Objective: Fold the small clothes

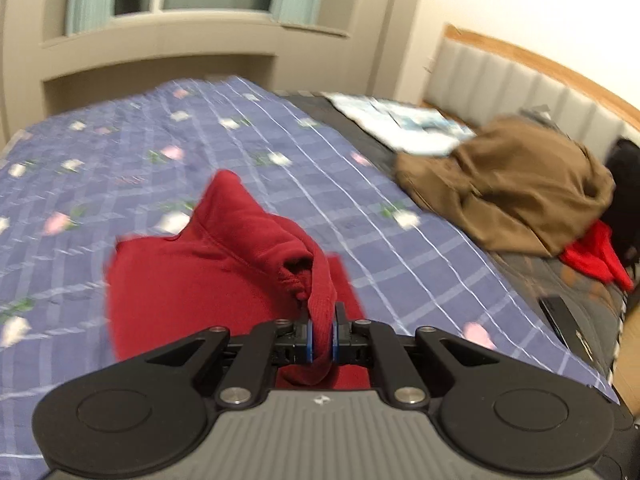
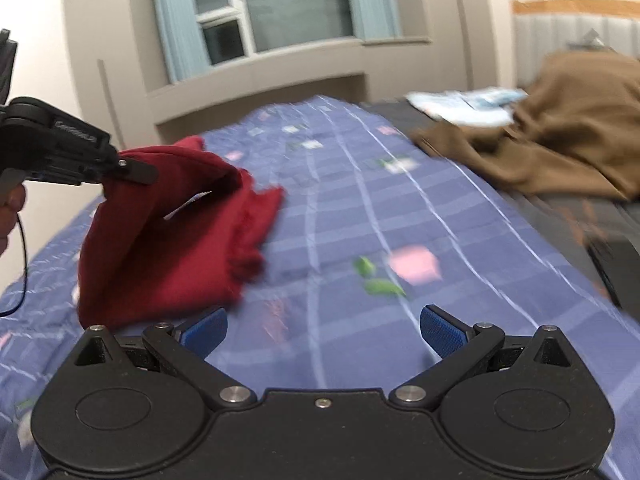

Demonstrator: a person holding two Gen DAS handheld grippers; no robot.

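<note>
Pinching the red garment (image 1: 208, 264), left tongs (image 1: 322, 330) (right tongs (image 2: 323, 330) agape, empty).

Bedspread (image 2: 360, 216) pattern smeared by motion blur, brown garment (image 2: 568, 140) cut off at right edge, pale items (image 1: 404, 124) behind it too blurred to identify, hand (image 2: 10, 208) cropped at left edge
</note>
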